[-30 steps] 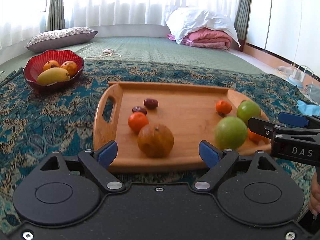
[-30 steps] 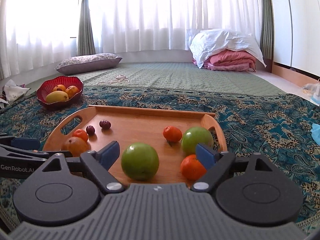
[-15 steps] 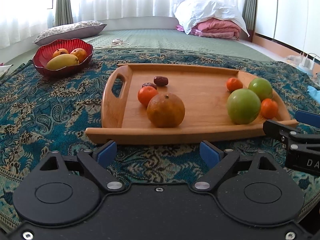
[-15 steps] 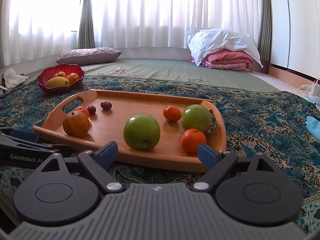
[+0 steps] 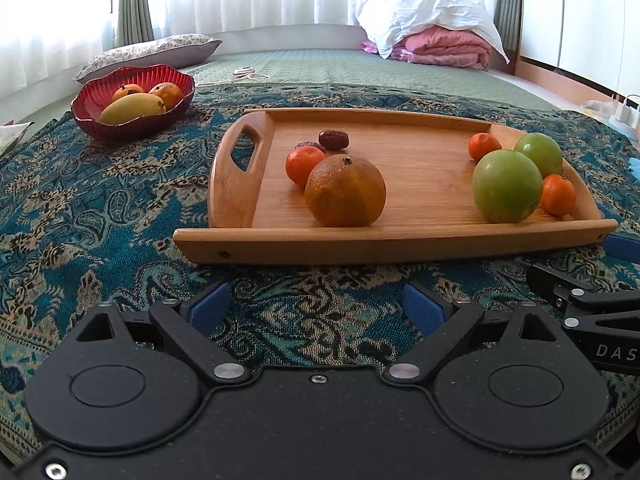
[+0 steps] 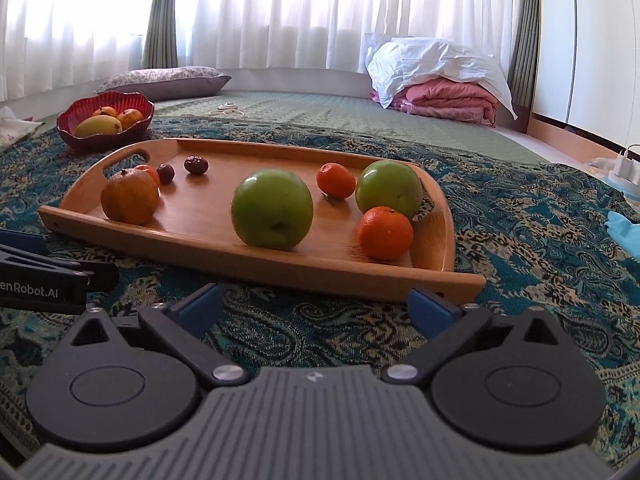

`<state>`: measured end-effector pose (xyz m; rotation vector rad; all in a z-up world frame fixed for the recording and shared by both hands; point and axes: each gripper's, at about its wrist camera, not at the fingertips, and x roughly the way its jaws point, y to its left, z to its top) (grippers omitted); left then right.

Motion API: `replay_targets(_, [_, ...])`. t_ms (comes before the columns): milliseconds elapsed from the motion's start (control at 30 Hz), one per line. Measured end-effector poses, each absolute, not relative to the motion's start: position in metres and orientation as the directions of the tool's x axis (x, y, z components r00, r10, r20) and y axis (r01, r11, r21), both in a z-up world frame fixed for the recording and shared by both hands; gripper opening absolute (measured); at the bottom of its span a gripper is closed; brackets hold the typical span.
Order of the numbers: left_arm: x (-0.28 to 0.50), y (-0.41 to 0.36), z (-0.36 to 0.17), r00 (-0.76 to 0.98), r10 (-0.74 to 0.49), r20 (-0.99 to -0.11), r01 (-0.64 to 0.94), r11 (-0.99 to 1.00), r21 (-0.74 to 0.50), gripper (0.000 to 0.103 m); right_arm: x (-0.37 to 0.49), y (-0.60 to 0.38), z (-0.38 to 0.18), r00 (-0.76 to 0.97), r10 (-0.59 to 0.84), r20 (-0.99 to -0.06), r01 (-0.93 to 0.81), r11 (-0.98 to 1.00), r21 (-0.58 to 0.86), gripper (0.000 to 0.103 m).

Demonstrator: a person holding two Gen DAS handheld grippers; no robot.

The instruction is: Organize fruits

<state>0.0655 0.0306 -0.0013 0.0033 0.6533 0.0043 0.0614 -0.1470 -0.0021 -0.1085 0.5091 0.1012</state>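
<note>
A wooden tray (image 5: 424, 124) lies on the patterned cloth; it also shows in the right wrist view (image 6: 192, 236). On it are a large orange (image 5: 345, 191), small tangerines (image 5: 304, 165), two dark dates (image 5: 333, 139) and two green apples (image 5: 506, 186). The near apple (image 6: 272, 209) and a tangerine (image 6: 385, 233) show in the right wrist view. My left gripper (image 5: 316, 307) is open and empty in front of the tray's near edge. My right gripper (image 6: 316, 305) is open and empty, also short of the tray.
A red bowl (image 5: 100, 128) with a mango and oranges stands at the back left; it also shows in the right wrist view (image 6: 80, 142). A pillow (image 5: 152, 54), folded bedding (image 5: 436, 36) and a charger cable (image 5: 246, 74) lie beyond on the green mat.
Both grippers have pulled back from over the tray to the cloth in front of it. Both stayed open and empty. The fruit has not moved.
</note>
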Motion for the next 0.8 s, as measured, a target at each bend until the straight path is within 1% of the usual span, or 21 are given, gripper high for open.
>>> replay_targets(100, [0.066,0.029,-0.003,0.796,0.010,-0.606,-0.001,1.000,0.015,0.096,0.064,-0.146,-0.005,0.861,0.061,-0.504,-0.123,0.988,-0.090,0.103])
replay_targets(200, [0.068,0.029,-0.005,0.796,0.024,-0.605,-0.017,1.000,0.017,0.103,0.067,-0.145,-0.009,0.849,0.048,-0.525,-0.113,0.989,-0.093,0.103])
replay_targets(367, [0.070,0.032,-0.007,0.790,0.016,-0.612,-0.018,1.000,0.003,0.103,0.073,-0.149,-0.014,0.836,0.044,-0.547,-0.095,0.993,-0.065,0.103])
replay_targets(800, [0.073,0.032,-0.012,0.795,0.012,-0.607,-0.014,1.000,0.001,0.103,0.072,-0.147,-0.019,0.844,0.042,-0.534,-0.103,0.991,-0.085,0.103])
